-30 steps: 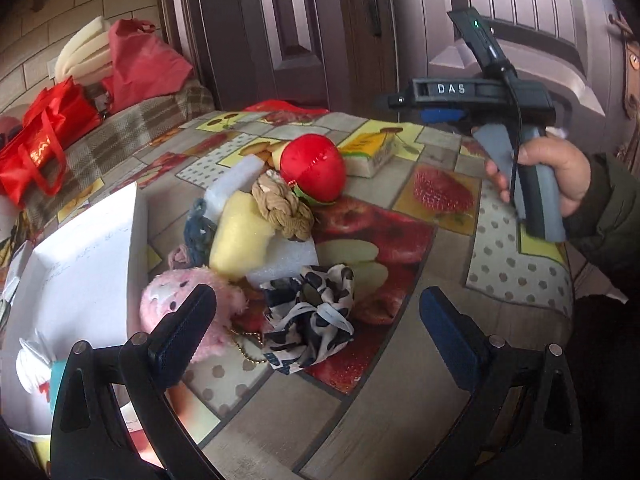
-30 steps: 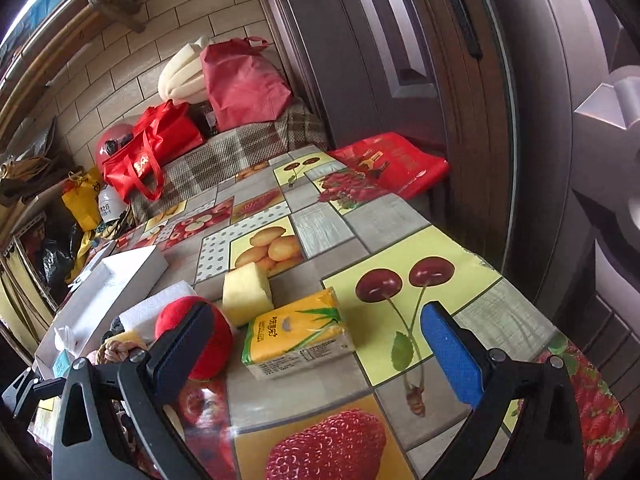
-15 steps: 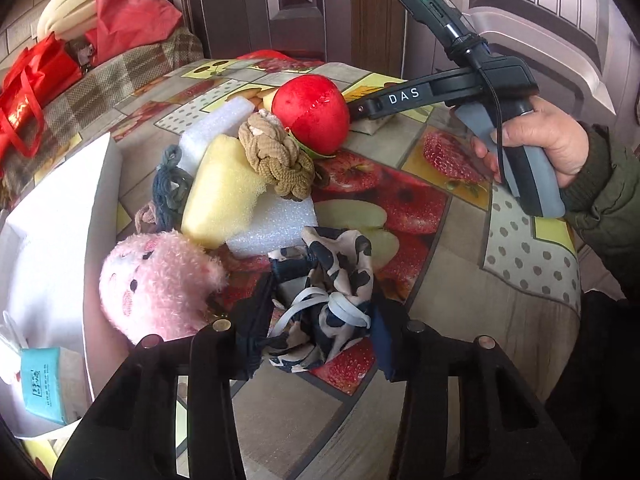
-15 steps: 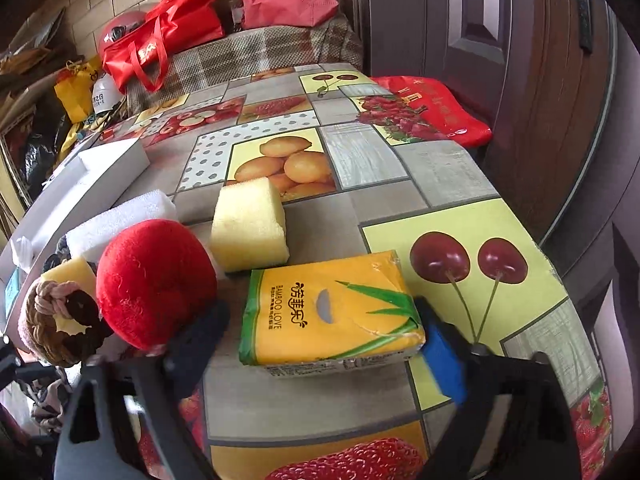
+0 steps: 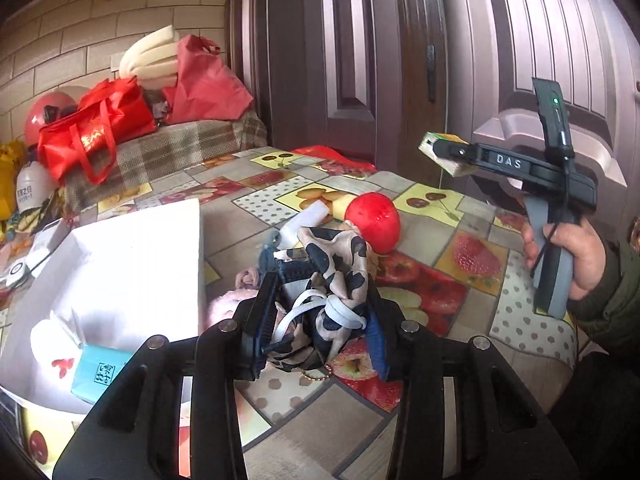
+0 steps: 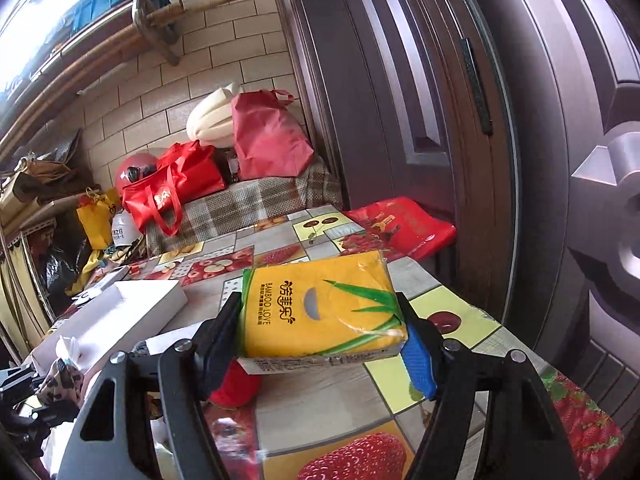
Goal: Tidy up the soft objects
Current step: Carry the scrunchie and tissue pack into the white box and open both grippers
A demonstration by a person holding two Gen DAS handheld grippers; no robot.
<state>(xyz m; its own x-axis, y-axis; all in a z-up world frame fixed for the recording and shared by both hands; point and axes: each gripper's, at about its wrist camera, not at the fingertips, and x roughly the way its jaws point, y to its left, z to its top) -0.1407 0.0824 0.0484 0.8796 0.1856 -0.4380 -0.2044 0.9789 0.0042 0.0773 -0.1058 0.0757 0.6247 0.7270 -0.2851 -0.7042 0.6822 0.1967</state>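
Observation:
My left gripper is shut on a black-and-white spotted scrunchie and holds it above the table. My right gripper is shut on a yellow tissue pack, lifted off the table; it also shows in the left wrist view. An open white box lies at the left with a blue tissue pack inside. A red plush ball, a white foam piece and a pink plush toy lie on the table behind the scrunchie.
The table has a fruit-patterned cloth. A plaid-covered bench with red bags stands at the back left. A dark door is behind the table. The white box also shows in the right wrist view.
Both grippers closed on their objects and lifted: the left raised the scrunchie off the pile, the right raised the yellow tissue pack off the table.

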